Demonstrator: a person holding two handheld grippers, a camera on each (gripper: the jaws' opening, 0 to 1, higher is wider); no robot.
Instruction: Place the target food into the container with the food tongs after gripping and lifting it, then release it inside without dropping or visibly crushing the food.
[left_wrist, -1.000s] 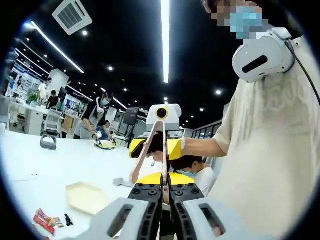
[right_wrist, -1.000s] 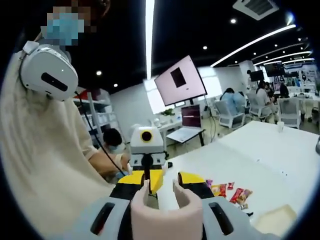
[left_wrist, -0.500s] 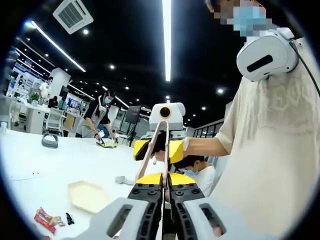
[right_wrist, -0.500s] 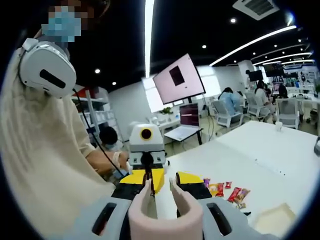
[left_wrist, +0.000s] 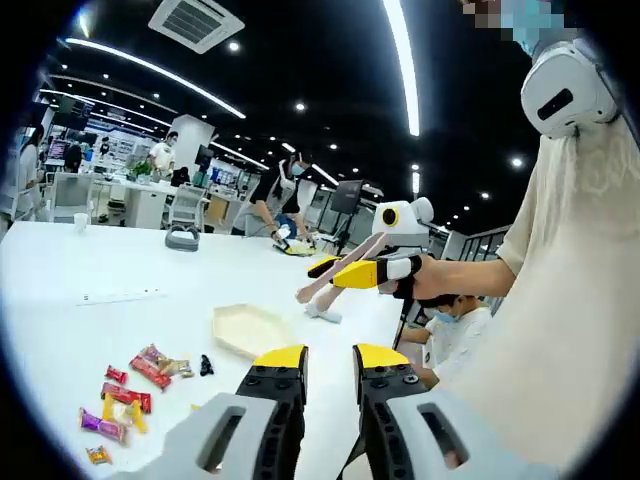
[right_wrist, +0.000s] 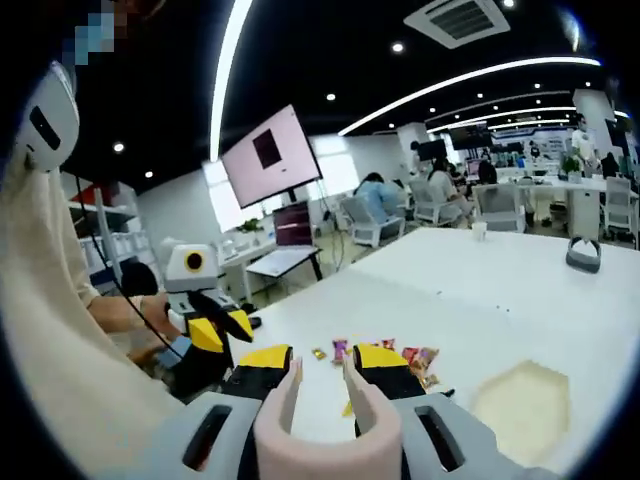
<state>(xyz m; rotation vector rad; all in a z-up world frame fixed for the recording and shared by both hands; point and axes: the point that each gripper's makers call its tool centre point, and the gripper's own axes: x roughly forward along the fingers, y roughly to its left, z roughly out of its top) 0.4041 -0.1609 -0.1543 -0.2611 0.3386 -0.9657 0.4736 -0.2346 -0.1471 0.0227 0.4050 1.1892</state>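
White tabletop (left_wrist: 120, 270), both grippers held up above it, nothing picked up yet; left gripper (left_wrist: 328, 365) with its yellow-tipped jaws apart and empty, right gripper (right_wrist: 318, 372) clamped on the handle end of the pale pink plastic food tongs (right_wrist: 318, 400), whose two arms stand apart with nothing between them; in the left gripper view the tongs run long and thin from the right gripper down-left, tips pointing toward the tabletop just beyond the pale beige hexagonal tray container (left_wrist: 248, 328); target food looks to be the scatter of small wrapped snacks in red, yellow and purple foil (left_wrist: 130, 385), lying near-left of the tray on the tabletop, well apart from the tong tips; the longer red packet lies with its long axis roughly diagonal, pointing toward the tray, smaller pieces too small to tell; risks, as judged: slippery foil sliding out of smooth tong arms during the lift, squeezing hard enough to crush the contents, or catching two pieces at once from the tight cluster
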